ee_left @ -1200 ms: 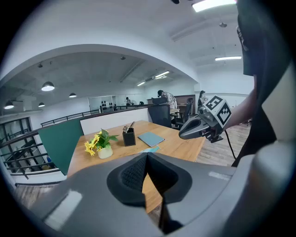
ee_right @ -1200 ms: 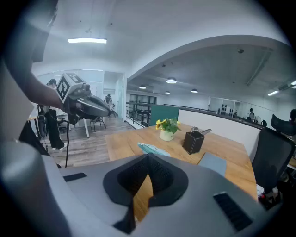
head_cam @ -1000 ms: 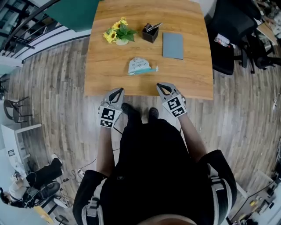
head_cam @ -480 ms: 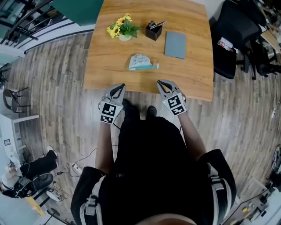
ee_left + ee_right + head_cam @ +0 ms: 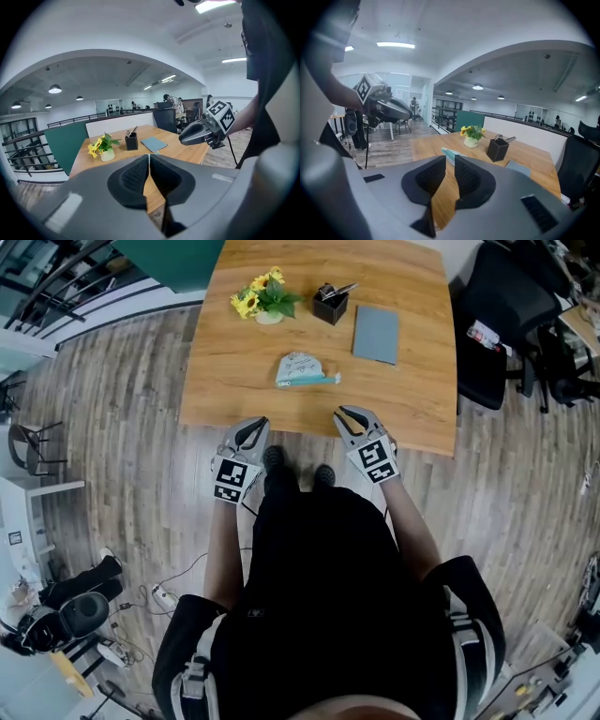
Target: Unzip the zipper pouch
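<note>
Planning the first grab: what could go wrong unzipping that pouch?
The pouch lies loose on the smooth table; unless pinned, it may slide when the zipper is pulled. The flowers and pen cup stand just behind it, so an overshooting reach could tip them.

We are seeing a pale pouch [image 5: 300,369] lying flat on the table [image 5: 234,362]. Its teal edge is facing us, jutting out rightward.
</note>
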Demonstrator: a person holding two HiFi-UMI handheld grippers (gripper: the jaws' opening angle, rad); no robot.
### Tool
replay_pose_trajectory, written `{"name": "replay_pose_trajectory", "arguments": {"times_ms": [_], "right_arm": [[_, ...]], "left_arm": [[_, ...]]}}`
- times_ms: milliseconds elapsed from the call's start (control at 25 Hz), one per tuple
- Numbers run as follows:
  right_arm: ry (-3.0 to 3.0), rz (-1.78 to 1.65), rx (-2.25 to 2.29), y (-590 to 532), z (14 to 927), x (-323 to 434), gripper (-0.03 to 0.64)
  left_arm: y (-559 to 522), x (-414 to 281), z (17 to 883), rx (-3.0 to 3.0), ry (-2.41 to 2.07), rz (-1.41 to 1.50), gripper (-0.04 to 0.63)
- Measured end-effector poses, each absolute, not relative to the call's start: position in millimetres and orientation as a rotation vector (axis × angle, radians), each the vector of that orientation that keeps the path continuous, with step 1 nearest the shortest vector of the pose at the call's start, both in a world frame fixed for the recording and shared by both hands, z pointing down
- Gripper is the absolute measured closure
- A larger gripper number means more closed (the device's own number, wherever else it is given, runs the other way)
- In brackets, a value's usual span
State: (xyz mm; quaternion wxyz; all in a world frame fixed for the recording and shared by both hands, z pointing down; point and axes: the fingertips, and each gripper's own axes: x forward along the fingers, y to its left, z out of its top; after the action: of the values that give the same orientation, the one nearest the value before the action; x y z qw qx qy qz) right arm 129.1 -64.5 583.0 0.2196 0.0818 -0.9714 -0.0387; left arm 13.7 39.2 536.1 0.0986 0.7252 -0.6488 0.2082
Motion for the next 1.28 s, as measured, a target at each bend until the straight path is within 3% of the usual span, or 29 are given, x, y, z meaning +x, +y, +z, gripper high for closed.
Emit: {"name": "replay_pose_trajectory", "arguments": {"times_ms": [1280], "right_arm": [[-2.693, -0.099, 0.231, -67.1, 573.3, 112.7, 0.396]], "left_arm": [[21.4, -6.1, 532.3, 2.246, -1.803, 0.54, 0.428]]}}
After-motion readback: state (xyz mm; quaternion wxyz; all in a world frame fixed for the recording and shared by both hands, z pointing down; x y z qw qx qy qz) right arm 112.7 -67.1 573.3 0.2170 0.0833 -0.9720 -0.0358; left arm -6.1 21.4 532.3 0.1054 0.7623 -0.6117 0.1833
